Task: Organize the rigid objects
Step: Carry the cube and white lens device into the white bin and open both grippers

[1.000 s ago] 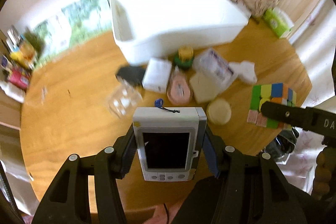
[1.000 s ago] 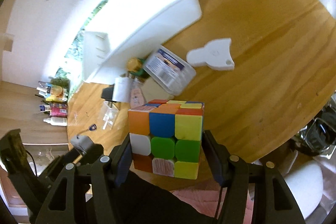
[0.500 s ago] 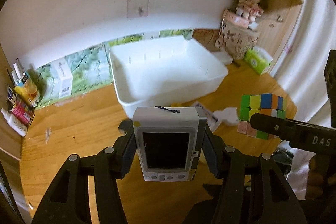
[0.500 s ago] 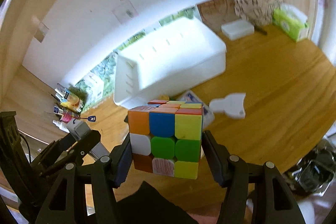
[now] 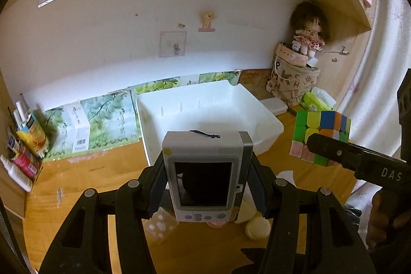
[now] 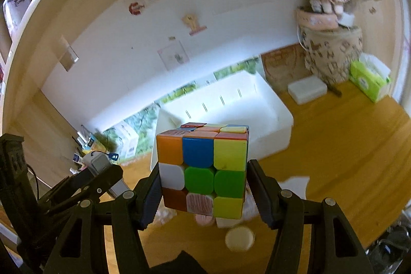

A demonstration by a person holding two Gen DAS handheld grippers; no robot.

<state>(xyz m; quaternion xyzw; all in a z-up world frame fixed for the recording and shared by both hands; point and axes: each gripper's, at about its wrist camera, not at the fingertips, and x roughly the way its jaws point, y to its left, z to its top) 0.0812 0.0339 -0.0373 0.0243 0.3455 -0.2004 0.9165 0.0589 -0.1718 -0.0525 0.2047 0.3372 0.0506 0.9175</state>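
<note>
Left wrist: left gripper [image 5: 205,186] clamps grey handheld device [image 5: 203,173], held in the air before white bin [image 5: 267,114]. Right wrist: right gripper [image 6: 204,186] grips puzzle cube [image 6: 203,166] short of the bin. Transport step, judged; next: carry both over the rim, release.
</note>
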